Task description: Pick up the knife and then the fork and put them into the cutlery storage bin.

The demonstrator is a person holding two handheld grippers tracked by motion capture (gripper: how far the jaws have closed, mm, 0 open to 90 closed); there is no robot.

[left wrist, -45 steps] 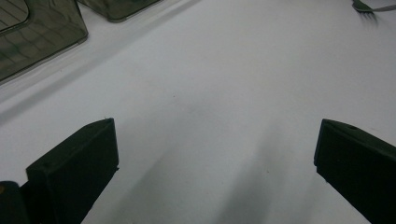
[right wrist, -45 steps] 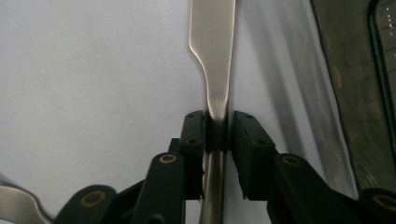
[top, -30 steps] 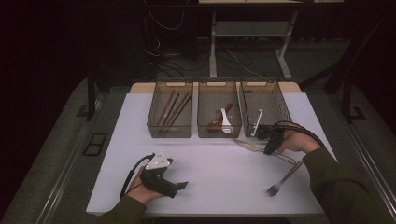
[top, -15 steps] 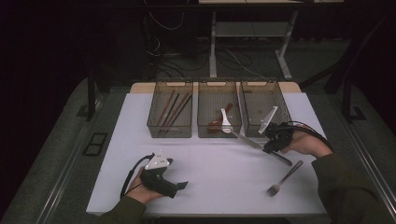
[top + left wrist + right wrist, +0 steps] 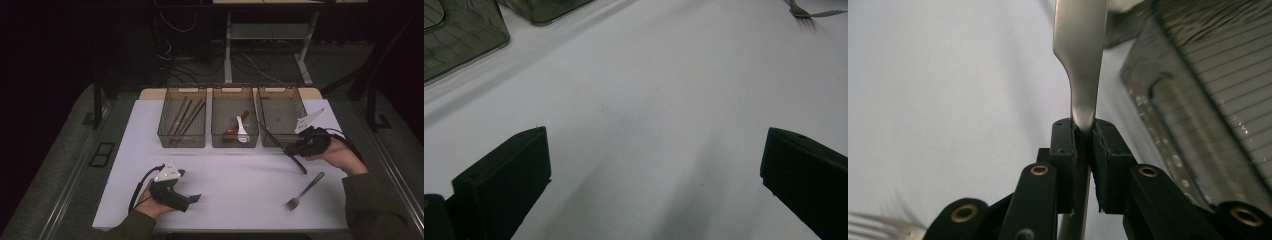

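Note:
A silver table knife [image 5: 299, 164] is clamped in my right gripper [image 5: 294, 148], which a hand holds just in front of the right-hand bin [image 5: 298, 102]. The knife slants, its far end reaching up to that bin's near left corner. In the right gripper view the jaws are shut on the knife [image 5: 1080, 75] near its neck, and the blade runs away ahead of them. A fork [image 5: 305, 190] lies on the white table near the right front. My left gripper [image 5: 194, 199] rests at the front left, open, with bare table between its jaws.
Three dark mesh bins stand in a row at the back: the left bin [image 5: 165, 131] holds chopsticks [image 5: 183, 116], the middle bin [image 5: 220, 135] holds spoons [image 5: 241, 128]. The white table [image 5: 235, 175] ends near both forearms. The fork [image 5: 814, 11] lies far ahead in the left gripper view.
The right hand has moved right and back with the knife, which has swung so its far end points at the right-hand bin. The left gripper has stayed still.

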